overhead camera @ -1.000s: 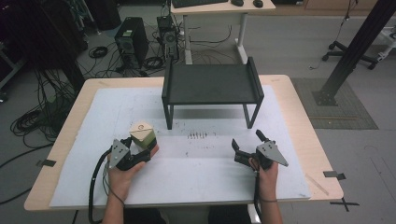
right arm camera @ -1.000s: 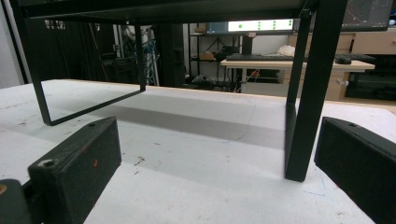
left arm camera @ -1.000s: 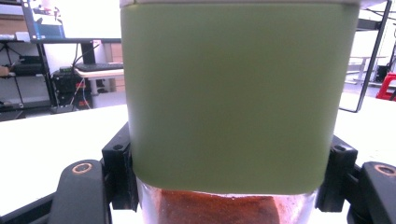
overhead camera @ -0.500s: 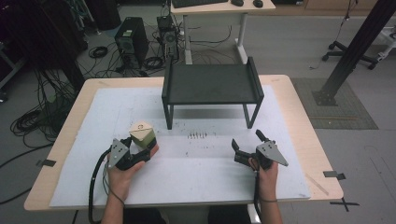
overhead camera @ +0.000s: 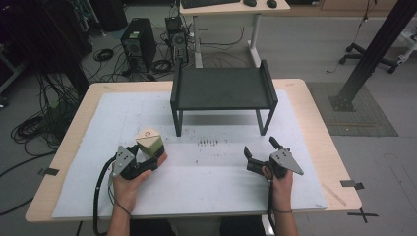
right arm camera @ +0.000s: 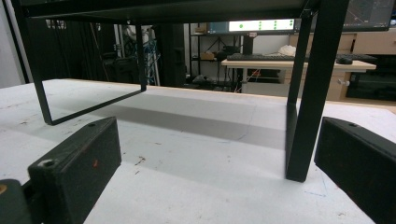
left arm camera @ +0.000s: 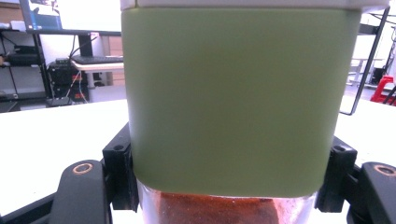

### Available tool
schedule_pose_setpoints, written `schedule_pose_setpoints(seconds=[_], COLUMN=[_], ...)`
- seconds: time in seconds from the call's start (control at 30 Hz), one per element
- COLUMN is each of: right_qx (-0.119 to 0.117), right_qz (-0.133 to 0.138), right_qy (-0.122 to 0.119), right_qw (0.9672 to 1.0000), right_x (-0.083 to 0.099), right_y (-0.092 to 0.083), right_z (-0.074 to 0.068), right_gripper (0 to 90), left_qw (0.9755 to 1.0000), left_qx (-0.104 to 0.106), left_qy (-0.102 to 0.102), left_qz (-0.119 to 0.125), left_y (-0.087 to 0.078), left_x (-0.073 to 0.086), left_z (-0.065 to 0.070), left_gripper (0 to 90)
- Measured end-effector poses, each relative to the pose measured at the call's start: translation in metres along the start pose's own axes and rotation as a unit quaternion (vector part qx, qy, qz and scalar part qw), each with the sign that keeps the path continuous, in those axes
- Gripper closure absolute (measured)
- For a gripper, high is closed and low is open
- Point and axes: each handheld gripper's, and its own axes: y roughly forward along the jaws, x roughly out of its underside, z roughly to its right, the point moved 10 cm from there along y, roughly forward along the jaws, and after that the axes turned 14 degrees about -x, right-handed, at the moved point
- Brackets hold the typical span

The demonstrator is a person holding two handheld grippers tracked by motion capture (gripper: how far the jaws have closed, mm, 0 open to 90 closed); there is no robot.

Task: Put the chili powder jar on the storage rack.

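A square jar [overhead camera: 149, 142] with a pale green sleeve, a light lid and reddish contents at its glass base [left arm camera: 219, 212] stands on the white mat at the front left. My left gripper [overhead camera: 147, 158] is shut on the jar [left arm camera: 238, 100], its black jaws pressed against both sides near the bottom. My right gripper [overhead camera: 259, 147] rests open on the mat at the front right, nothing between its jaws [right arm camera: 210, 177]. It faces the black metal rack [overhead camera: 222, 89], whose right front leg [right arm camera: 306, 116] stands just ahead of it.
The black rack [right arm camera: 163, 7] stands at the back middle of the white mat [overhead camera: 211, 177], with room underneath it. A short row of small dark marks [overhead camera: 207, 142] lies in front of the rack. Beyond the table are a computer tower [overhead camera: 135, 43], cables and a desk [overhead camera: 231, 7].
The jar in the left gripper has shifted very slightly. The right gripper has stayed where it was.
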Motion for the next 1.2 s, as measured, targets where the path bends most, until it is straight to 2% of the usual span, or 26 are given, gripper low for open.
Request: schedule_pose_setpoints(seconds=[0.17,0.5,0.9,1.0,1.2], right_qx=[0.000,0.001,0.000,0.000,0.000], right_qz=[0.001,0.003,0.005,0.006,0.007], right_qy=[0.001,0.001,0.001,0.001,0.001], right_qw=[1.0000,1.0000,1.0000,1.0000,1.0000], right_x=[0.000,0.000,-0.001,-0.001,-0.001], right_y=[0.000,0.000,-0.001,-0.001,-0.001], right_z=[0.000,0.000,0.000,0.000,0.000], right_gripper=[0.2,0.2,0.2,0.2,0.2], left_qw=[0.9999,0.9998,0.9991,0.9987,0.9980], left_qx=[0.005,0.016,0.039,0.048,0.060], left_qy=[-0.010,-0.008,-0.011,-0.017,-0.014], left_qz=[0.008,0.008,0.008,0.011,0.014], left_y=[-0.001,0.000,0.005,0.008,0.014], left_x=[-0.008,-0.017,-0.033,-0.041,-0.054], left_z=[0.003,0.013,0.031,0.039,0.050], left_gripper=[28.9,28.9,28.9,28.9,28.9])
